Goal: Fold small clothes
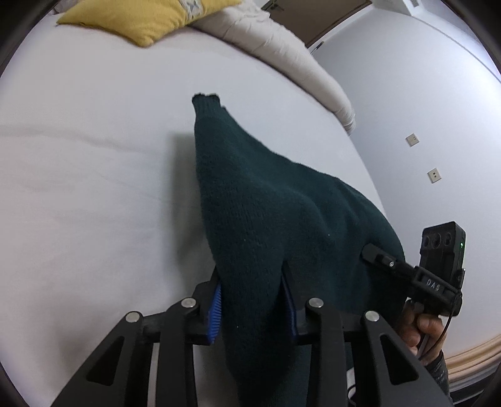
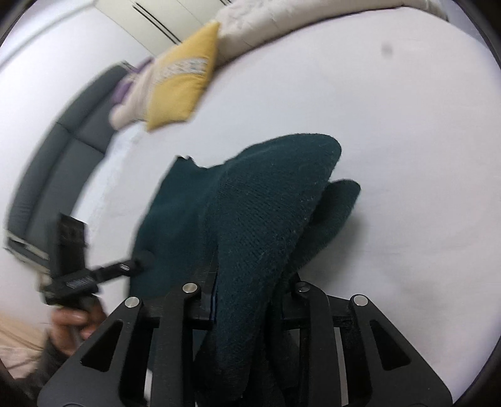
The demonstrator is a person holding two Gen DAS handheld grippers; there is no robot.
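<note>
White bed [image 1: 78, 188], green knit garment [image 1: 266, 219] clamped in both hand-held grippers

Pretty plain bedroom. Big bed with a white sheet [image 1: 94, 156], a few soft creases in it. Up at the far edge there's a yellow cushion [image 1: 147, 18] with a pale patterned patch, right beside a bunched-up cream duvet [image 1: 291, 53]. Wall [image 1: 422, 94] is pale grey-white with two small socket plates [image 1: 412, 139]. From the right wrist view a dark grey padded headboard [image 2: 56, 156] runs along the bed's left edge.
</note>
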